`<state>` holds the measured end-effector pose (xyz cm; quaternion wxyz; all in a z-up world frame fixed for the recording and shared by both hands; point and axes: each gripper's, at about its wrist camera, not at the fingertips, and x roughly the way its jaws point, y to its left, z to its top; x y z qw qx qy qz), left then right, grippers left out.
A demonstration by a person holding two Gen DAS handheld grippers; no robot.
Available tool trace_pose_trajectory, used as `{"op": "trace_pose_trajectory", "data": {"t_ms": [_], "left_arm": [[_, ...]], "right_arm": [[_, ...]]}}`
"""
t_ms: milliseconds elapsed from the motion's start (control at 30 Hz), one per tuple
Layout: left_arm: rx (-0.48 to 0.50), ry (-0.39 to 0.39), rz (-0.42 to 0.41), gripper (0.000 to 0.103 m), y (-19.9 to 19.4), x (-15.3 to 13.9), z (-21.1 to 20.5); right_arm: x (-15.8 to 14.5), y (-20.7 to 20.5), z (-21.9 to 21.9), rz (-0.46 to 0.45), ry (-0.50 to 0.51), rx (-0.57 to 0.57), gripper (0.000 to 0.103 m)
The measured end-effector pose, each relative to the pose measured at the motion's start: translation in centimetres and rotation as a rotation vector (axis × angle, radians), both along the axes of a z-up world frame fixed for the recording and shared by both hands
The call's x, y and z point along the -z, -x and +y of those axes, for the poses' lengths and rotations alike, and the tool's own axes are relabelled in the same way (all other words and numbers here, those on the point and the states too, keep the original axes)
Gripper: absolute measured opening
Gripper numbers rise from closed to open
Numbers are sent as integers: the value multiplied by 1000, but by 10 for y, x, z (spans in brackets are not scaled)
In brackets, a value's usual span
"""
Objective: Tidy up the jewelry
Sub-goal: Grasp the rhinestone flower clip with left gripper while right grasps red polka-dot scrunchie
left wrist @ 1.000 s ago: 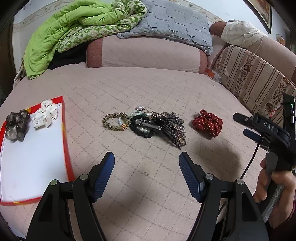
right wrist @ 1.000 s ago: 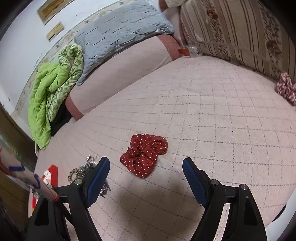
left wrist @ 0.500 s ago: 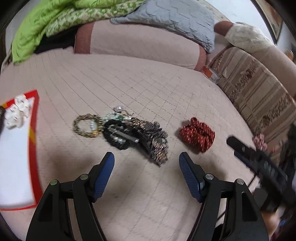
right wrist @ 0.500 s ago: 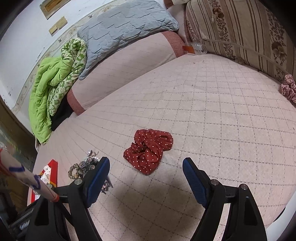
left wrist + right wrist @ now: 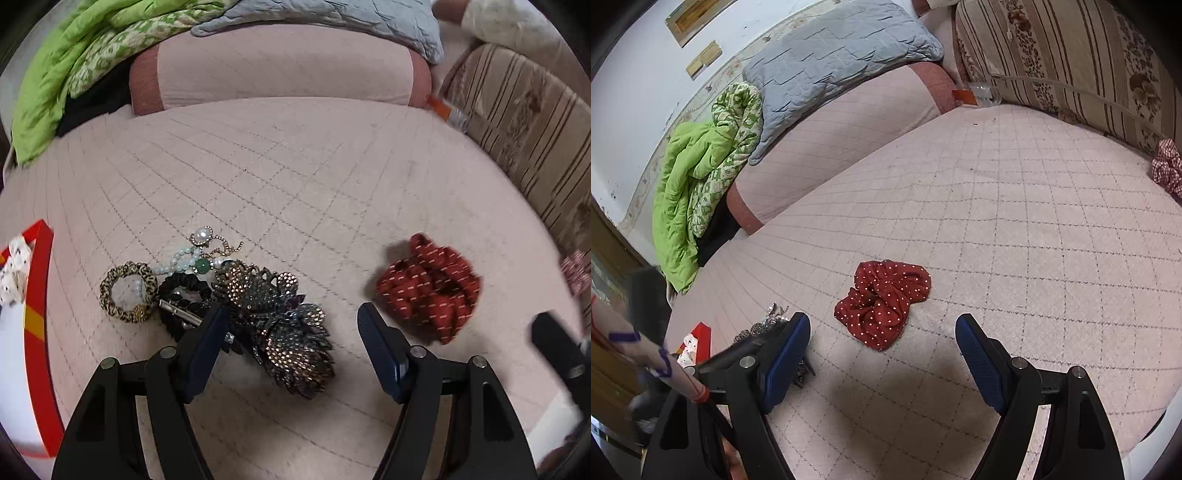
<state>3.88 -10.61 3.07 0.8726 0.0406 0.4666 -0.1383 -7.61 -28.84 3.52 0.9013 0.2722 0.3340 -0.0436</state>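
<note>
Both tools open above the jewelry on the pink quilted bed (image 5: 295,177).

Your left tool (image 5: 291,325) hangs with its blue pads apart and empty, the dark rhinestone-studded leaf hair clip (image 5: 284,317) lying between them; a leopard-print hair tie (image 5: 125,291) sits at its 9 o'clock. Your right tool (image 5: 882,339) is spread wide, gripping nothing, with the red white-dotted fabric scrunchie (image 5: 882,299) at 12 o'clock. The red-rimmed white tray (image 5: 37,332) lies at far left.

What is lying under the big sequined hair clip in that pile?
The sequined hair clip overlaps a black scrunchie and a silver barrette, whose far ends show at its left. Anything directly beneath the clip is covered.
</note>
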Motion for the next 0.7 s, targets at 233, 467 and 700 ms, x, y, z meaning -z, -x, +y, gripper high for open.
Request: {"op": "trace_pose_trajectory", "data": {"t_ms": [233, 467, 700], "left_arm": [[66, -16, -79, 40, 3, 7, 15], [151, 132, -134, 35, 24, -19, 37], [210, 212, -199, 35, 54, -50, 57]], "right_arm": [[3, 0, -9, 5, -34, 16, 85], [6, -5, -8, 20, -44, 24, 85], [8, -8, -5, 39, -26, 24, 85]]}}
